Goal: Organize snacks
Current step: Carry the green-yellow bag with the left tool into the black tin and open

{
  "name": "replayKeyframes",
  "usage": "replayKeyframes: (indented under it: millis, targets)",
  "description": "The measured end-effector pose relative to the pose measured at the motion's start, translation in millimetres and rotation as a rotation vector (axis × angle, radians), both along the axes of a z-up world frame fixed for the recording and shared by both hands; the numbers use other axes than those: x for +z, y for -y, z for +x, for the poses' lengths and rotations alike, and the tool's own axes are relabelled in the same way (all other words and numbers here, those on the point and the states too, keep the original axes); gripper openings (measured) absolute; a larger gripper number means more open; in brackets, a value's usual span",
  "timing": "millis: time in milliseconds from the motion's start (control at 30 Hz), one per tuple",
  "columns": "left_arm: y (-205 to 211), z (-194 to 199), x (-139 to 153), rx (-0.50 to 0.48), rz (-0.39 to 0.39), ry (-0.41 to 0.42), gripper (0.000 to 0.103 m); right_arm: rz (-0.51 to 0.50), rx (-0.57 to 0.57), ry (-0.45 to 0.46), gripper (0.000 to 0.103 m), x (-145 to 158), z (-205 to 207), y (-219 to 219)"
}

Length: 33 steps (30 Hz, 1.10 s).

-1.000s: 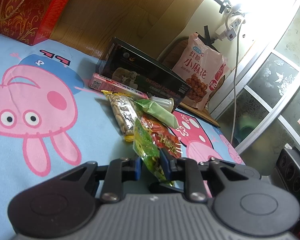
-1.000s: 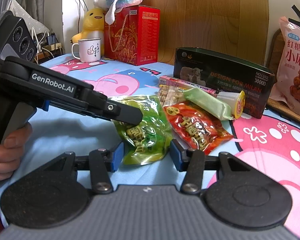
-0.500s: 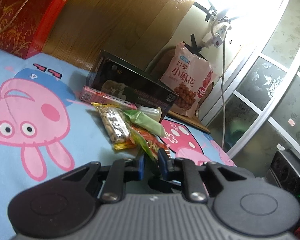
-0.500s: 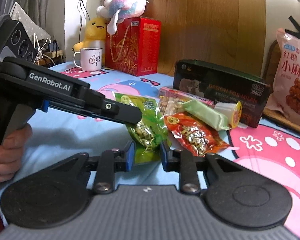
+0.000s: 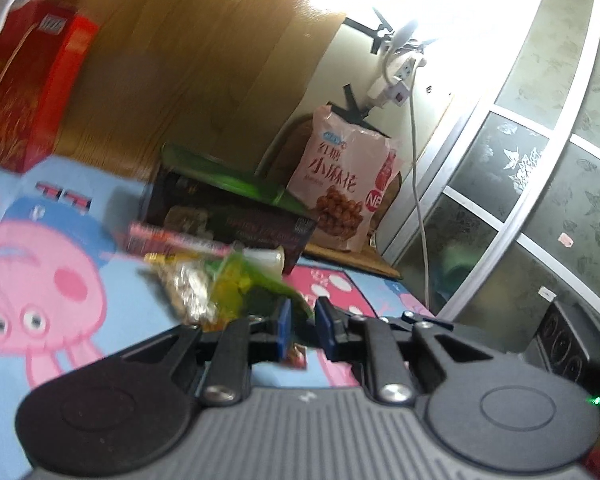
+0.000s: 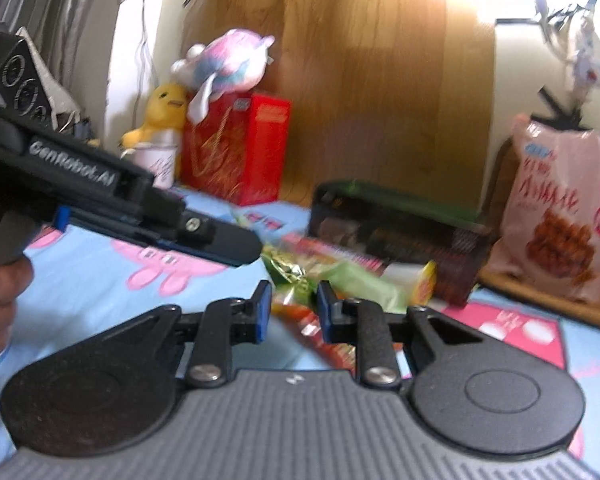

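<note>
Here, on a cartoon-print bed sheet (image 5: pixel 40 240), the left gripper (image 5: pixel 302 320) has its jaws pinched nearly together on the bottom edge of a green snack packet (image 5: pixel 240 284), which stands up and away from the pads, tilted to their left. The right gripper (image 6: pixel 292 312) has just been closing its jaws; crinkled foil from the same green packet shows in the narrow gap between them, but blur hides whether the pads bite on it.

Directly under and just beyond the right jaws lies a red packet (image 6: pixel 316 324). A little farther out, to their right, rest a pale green bar (image 6: pixel 364 284) and a jelly cup (image 6: pixel 426 284); a silvery nut packet (image 5: pixel 188 296) sits just beyond the left jaws, to their left. Behind these a slim pink box (image 5: pixel 168 238) lies along the front of a dark carton (image 5: pixel 236 216), with a large pink bag (image 5: pixel 344 192) propped farther right.

The risks look plain. The left grip is on a thin seam only, so a quick swing could let the packet slip out. If both pairs of jaws clamp the one packet and the hands part, the foil may tear. A low carry could also drag the red packet along or knock the jelly cup rolling.
</note>
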<state>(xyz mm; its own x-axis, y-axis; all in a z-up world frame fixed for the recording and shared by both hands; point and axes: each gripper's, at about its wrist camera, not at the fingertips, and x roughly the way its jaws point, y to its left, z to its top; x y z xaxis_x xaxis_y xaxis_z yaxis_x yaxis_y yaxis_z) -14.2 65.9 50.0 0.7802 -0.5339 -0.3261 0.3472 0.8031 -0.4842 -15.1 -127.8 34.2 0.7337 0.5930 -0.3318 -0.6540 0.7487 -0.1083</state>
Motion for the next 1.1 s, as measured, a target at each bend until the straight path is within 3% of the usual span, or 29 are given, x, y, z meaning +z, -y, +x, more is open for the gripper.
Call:
replayKeyframes:
  millis: [167, 333, 433, 500, 567, 700, 767, 800, 900, 1000, 1100]
  targets:
    - [8, 29, 15, 0.006, 0.022, 0.028, 0.015, 0.015, -0.042, 0.031, 0.016, 12, 26, 0]
    - [-5, 49, 10, 0.03, -0.024, -0.028, 0.016, 0.033, -0.054, 0.017, 0.016, 13, 42, 3]
    - [-16, 60, 0, 0.013, -0.093, -0.12, 0.029, 0.019, -0.046, -0.002, 0.016, 7, 43, 3]
    - [-22, 62, -3, 0.006, -0.135, -0.154, 0.05, 0.006, -0.019, -0.001, 0.016, 3, 38, 2]
    - [-27, 61, -4, -0.002, -0.165, -0.166, 0.061, -0.021, 0.009, 0.027, 0.016, 1, 32, -2]
    - [-38, 60, -3, -0.013, -0.232, -0.183, 0.071, -0.1, 0.072, 0.08, 0.016, -6, 18, -11]
    - [-36, 66, -6, -0.005, -0.221, -0.217, 0.065, -0.129, 0.089, 0.104, 0.016, -10, 12, -14]
    - [-34, 70, -9, 0.004, -0.199, -0.239, 0.05, -0.135, 0.094, 0.109, 0.016, -11, 10, -14]
    - [-24, 80, -21, 0.03, -0.124, -0.309, 0.019, -0.136, 0.097, 0.1, 0.017, -13, 8, -14]
    - [-26, 82, -32, 0.027, -0.155, -0.337, 0.017, -0.146, 0.071, 0.058, 0.03, -15, 18, -13]
    - [-27, 78, -29, 0.027, -0.17, -0.321, 0.015, -0.115, 0.07, -0.005, 0.024, -14, 28, -9]
